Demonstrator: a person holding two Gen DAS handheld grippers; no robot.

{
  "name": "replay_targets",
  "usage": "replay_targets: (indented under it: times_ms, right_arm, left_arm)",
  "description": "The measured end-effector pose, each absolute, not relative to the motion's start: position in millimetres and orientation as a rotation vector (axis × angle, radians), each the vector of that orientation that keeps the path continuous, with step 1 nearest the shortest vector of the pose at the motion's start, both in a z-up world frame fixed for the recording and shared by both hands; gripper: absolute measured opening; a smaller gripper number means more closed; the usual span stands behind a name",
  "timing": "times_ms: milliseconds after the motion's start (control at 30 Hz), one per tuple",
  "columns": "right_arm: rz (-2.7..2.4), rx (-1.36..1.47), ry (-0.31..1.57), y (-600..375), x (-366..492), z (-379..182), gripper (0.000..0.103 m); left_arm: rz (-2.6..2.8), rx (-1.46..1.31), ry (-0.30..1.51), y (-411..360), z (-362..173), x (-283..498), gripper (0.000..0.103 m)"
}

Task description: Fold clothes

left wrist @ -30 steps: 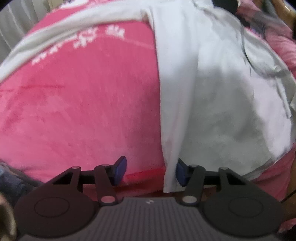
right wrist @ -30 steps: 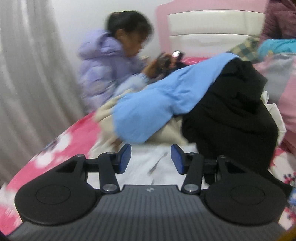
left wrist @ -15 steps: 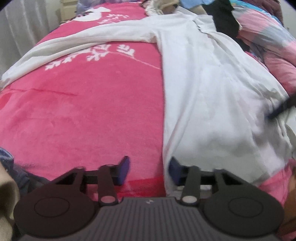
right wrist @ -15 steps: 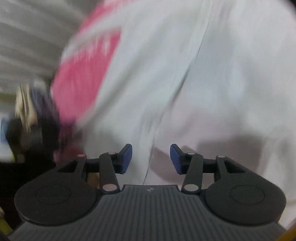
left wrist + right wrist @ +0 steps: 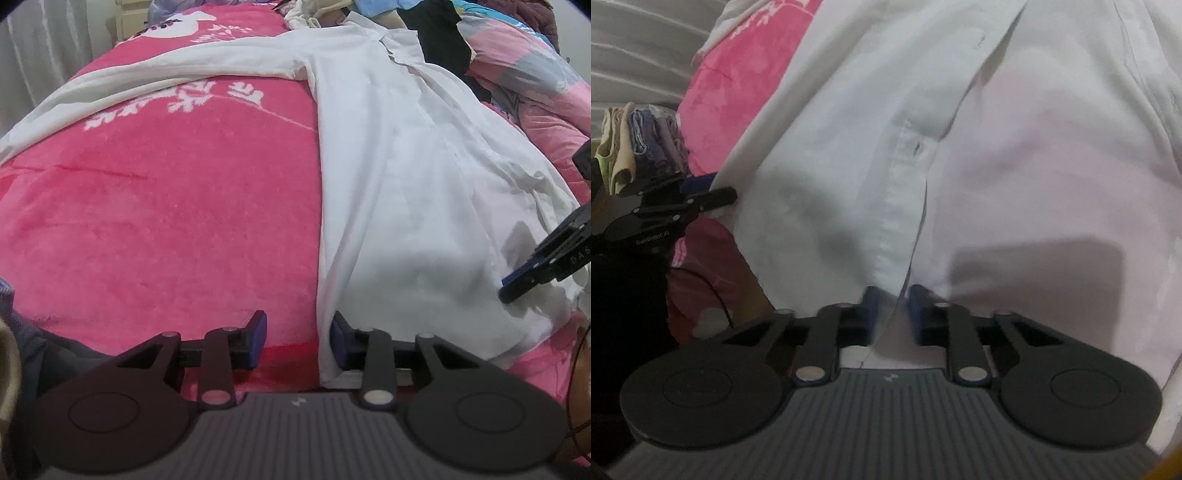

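Pink bedding is filling the scene: I am working over a bed (image 5: 159, 206) with a pink blanket, and other clothes are lying heaped at its far end. On it a white shirt (image 5: 399, 177) is lying spread flat, collar away from me and hem toward me, so its long axis is running straight away from both hands; one sleeve is stretching out to the left across the blanket.

I am holding the left gripper (image 5: 298, 341) at the near left corner of the hem. Its fingers are standing at a narrow gap with the shirt's side edge between them; whether the pads are pressing, I cannot tell.

The right gripper (image 5: 889, 306) is sitting at the near hem by the button placket (image 5: 897, 192). Its fingers have just been closing and are now pinching the cloth.

I am judging both hands equally near the hem, so the fold should be carrying it up toward the collar.
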State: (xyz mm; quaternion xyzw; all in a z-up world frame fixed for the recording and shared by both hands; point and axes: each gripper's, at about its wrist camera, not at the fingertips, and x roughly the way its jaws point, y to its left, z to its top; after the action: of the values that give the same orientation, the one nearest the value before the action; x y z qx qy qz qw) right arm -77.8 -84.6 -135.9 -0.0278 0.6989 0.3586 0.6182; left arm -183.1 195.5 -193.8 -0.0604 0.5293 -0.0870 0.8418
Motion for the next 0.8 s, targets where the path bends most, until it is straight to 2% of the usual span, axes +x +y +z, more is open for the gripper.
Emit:
replay_targets:
  times_ms: [100,400,467,533,600,800]
  right_arm:
    - [0.822,-0.038,1.632,-86.6,-80.7,-137.0,0.007]
    - [0.793,-0.012,1.653,-85.3,-92.1,-144.7,0.011]
    - [0.796,-0.024,1.637,-85.4,-94.4,-142.1,0.000]
    - [0.792,-0.030,1.621,-88.9,-96.2,-136.6,0.000]
    - [0.788,-0.031,1.615,-95.9,-97.2,-129.9,0.000]
    - [0.744,-0.077,1.663,-117.8,-101.3,-122.8,0.000]
  left_arm:
    - [-0.181,-0.133,1.113,196.4,-194.6,-179.8,0.034]
    - [-0.166,-0.120,1.121,194.7,-197.6,-179.9,0.034]
    - [-0.176,-0.130,1.121,195.8,-195.1,-179.2,0.034]
    - [-0.225,-0.152,1.114,198.8,-188.4,-182.3,0.035]
    - [-0.281,-0.160,1.096,201.0,-179.8,-188.0,0.040]
    - [-0.318,-0.173,1.088,207.6,-170.3,-196.3,0.045]
